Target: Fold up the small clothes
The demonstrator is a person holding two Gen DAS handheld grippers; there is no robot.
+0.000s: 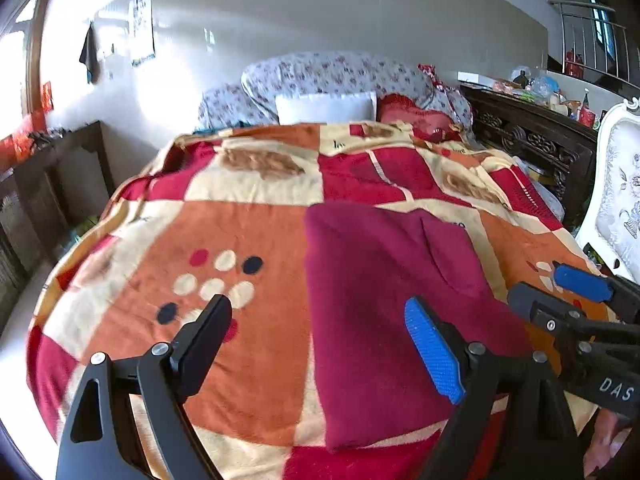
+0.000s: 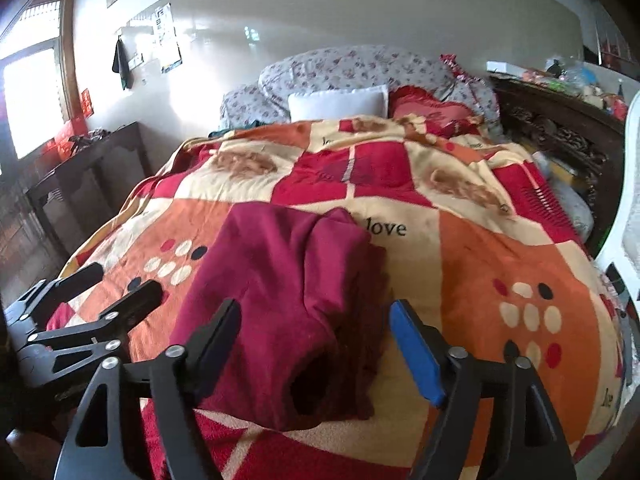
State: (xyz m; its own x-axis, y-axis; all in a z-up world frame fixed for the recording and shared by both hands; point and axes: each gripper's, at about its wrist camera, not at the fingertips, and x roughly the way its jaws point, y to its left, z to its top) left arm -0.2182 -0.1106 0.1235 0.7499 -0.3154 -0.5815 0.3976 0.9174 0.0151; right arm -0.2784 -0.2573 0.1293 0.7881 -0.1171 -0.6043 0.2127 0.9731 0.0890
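Observation:
A small maroon garment (image 1: 384, 304) lies partly folded on the patterned blanket (image 1: 248, 360) near the bed's front edge. It also shows in the right wrist view (image 2: 280, 292), with a sleeve opening facing me. My left gripper (image 1: 320, 344) is open and empty, hovering over the garment's left edge. My right gripper (image 2: 316, 344) is open and empty, just above the garment's near end. The right gripper shows in the left wrist view (image 1: 560, 288) to the garment's right. The left gripper shows in the right wrist view (image 2: 116, 284) to the garment's left.
Pillows (image 1: 326, 106) and a floral duvet (image 1: 332, 72) lie at the bed's head. A dark wooden cabinet (image 1: 532, 136) with clutter stands on the right, a white chair (image 1: 620, 184) beside it. A dark side table (image 1: 52, 168) stands on the left.

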